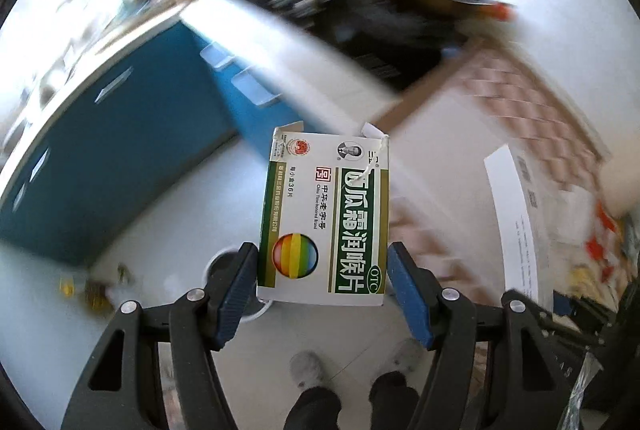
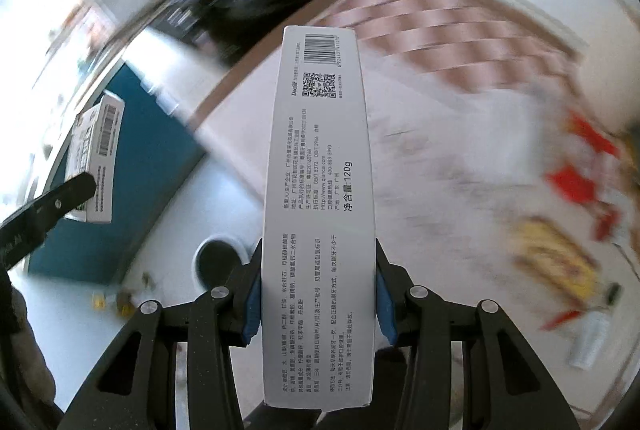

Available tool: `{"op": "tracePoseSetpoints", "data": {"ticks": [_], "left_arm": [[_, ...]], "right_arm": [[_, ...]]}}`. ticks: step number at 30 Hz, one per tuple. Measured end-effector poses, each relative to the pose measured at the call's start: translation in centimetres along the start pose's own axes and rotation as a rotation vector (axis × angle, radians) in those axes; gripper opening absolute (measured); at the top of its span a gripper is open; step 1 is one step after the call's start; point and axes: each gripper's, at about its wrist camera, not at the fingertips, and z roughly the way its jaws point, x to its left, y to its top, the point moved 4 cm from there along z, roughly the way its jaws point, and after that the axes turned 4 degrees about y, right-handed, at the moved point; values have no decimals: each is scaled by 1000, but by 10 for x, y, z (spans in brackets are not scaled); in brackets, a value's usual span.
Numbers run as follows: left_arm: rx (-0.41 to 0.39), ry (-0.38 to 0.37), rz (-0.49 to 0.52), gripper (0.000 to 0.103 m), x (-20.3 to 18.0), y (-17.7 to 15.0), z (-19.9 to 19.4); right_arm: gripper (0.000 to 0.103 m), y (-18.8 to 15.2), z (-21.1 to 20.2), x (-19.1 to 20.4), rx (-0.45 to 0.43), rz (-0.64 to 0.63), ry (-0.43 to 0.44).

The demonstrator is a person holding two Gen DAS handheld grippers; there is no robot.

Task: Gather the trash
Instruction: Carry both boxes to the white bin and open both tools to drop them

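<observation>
1. The left gripper (image 1: 322, 286) is clamped on a green-and-white lozenge box (image 1: 324, 218). Its blue pads (image 1: 236, 302) press the two long side edges near the box's lower end. The box's long axis runs straight out along the fingers, and its torn-open flap end is farthest from the hand.

2. The round white bin (image 1: 228, 266), dark inside, stands on the pale floor (image 1: 168, 213). In the left wrist view it lies just below and left of the held box, partly hidden behind the left finger. By my reading it sits almost under this gripper, so the left hand is the nearer one.

3. The right gripper (image 2: 318, 294) is closed on a long white toothpaste carton (image 2: 320, 189). It holds the carton across its narrow width, in the lower half. The carton's long axis points forward past the fingertips, barcode end outward.

4. In the right wrist view the same bin (image 2: 218, 258) appears left of the carton. The right hand would therefore have to shift leftward to drop its load.

5. Blurred wrappers and litter (image 2: 560, 254) lie on the floor well to the right.
</observation>
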Motion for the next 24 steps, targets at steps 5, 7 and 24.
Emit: {"op": "tracePoseSetpoints", "data": {"ticks": [5,7,24], "left_arm": [[154,34,-174,63,118,-36,88],[216,12,-241,63,151,-51,129],[536,-41,-469,97,273,-166,384]], "right_arm": [[48,-27,101,105,150,-137,86],[48,-46,158,146,238,-194,108],[66,-154,531,253,717,-279,148]]}}
